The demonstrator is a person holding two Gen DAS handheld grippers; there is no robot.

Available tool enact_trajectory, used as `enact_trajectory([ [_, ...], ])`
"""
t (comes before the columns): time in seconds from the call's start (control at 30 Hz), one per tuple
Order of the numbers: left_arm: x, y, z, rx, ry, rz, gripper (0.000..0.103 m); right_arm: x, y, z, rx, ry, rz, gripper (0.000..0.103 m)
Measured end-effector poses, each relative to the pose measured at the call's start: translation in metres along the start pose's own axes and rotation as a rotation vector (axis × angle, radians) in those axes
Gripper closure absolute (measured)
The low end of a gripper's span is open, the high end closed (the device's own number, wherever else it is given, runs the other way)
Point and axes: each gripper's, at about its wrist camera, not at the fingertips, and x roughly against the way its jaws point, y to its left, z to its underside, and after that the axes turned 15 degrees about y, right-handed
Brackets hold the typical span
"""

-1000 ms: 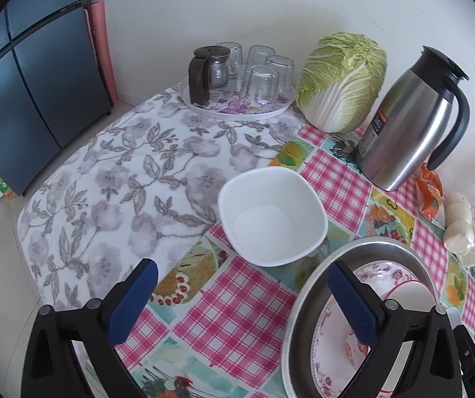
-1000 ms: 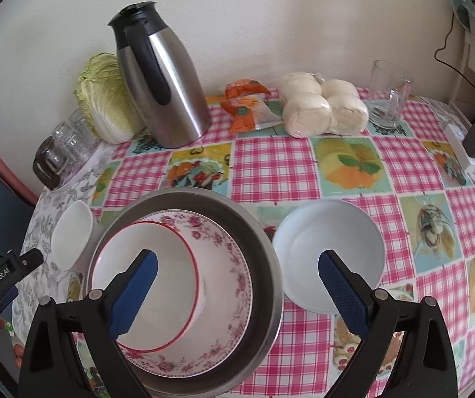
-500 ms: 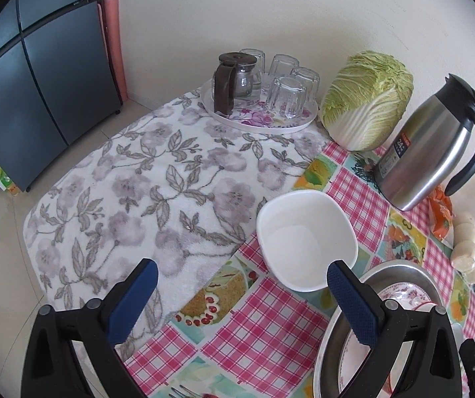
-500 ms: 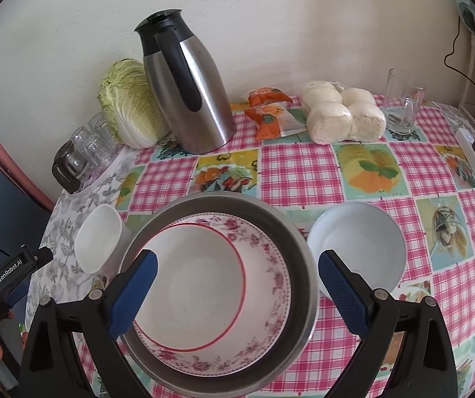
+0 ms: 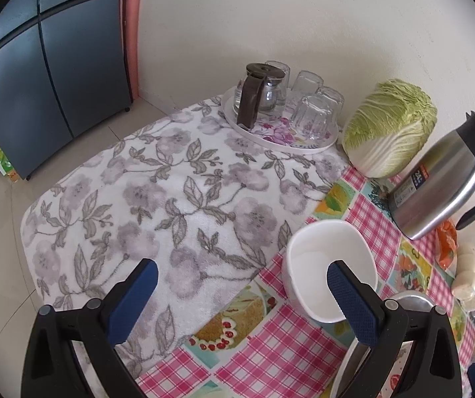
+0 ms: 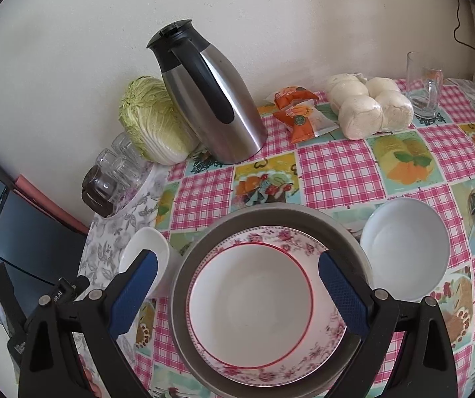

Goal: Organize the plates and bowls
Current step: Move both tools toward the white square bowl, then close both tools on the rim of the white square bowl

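Setting: worktop point(image 6: 337, 165) against a pale wall, covered by a pink checked cloth with fruit panels; grey floral towel point(image 5: 177, 199) over its left end; dark refrigerator point(image 5: 48, 76) beyond on the left.
Metal basin point(image 6: 303, 214): round, grey, centred near the front edge; holds a floral-rimmed plate point(image 6: 320, 348).
Red-rimmed bowl point(image 6: 250, 298): nested on the floral plate inside the basin, upright, nothing in it.
Square white bowl point(image 5: 330, 265): upright and bare inside, just left of the basin, on the checked cloth at the towel's edge.
Round white bowl point(image 6: 406, 248): upright and bare inside, just right of the basin, apart from it.
Right gripper point(image 6: 237, 290): fingers spread wide, grasping nothing, poised above the basin with the red-rimmed bowl between the blue pads.
Left gripper point(image 5: 242, 298): fingers likewise released, holding nothing; right pad seen over the square white bowl's near side, left pad over the towel.
Steel jug point(image 6: 210, 99): upright behind the basin, black lid and handle.
Cabbage point(image 5: 386, 129): between the jug and the tray, by the wall.
Round tray point(image 5: 264, 136): at the towel's far corner; carries a glass pot point(image 5: 260, 93) with a brown handle and several upturned tumblers point(image 5: 313, 116).
Back right: orange snack packets point(image 6: 297, 112), a bag of white buns point(image 6: 366, 106), a glass mug point(image 6: 425, 83).
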Motion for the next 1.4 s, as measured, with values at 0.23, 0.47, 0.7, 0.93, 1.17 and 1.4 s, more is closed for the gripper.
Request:
enact_trajectory([
  [0.23, -0.006, 0.004, -0.007, 0.013, -0.003, 0.091, 0.000, -0.001, 0.036, -0.013, 0.094, 0.035, 0.033, 0.005],
  [0.47, -0.022, 0.012, -0.015, 0.034, 0.055, 0.172, 0.000, -0.012, 0.065, -0.033, 0.134, 0.069, 0.060, 0.005],
  [0.7, -0.037, 0.012, -0.021, 0.010, 0.095, 0.179, 0.001, -0.027, 0.079, -0.046, 0.135, 0.087, 0.044, 0.005],
  [0.93, -0.054, 0.006, -0.022, -0.003, 0.141, 0.207, 0.009, -0.057, 0.100, -0.049, 0.183, 0.143, 0.141, 0.005],
  [1.17, -0.071, 0.009, -0.028, 0.010, 0.181, 0.216, 0.020, -0.088, 0.119, -0.042, 0.257, 0.181, 0.190, 0.026],
  [1.4, -0.085, 0.009, -0.031, 0.016, 0.216, 0.252, 0.032, -0.124, 0.122, -0.040, 0.279, 0.244, 0.186, 0.057],
])
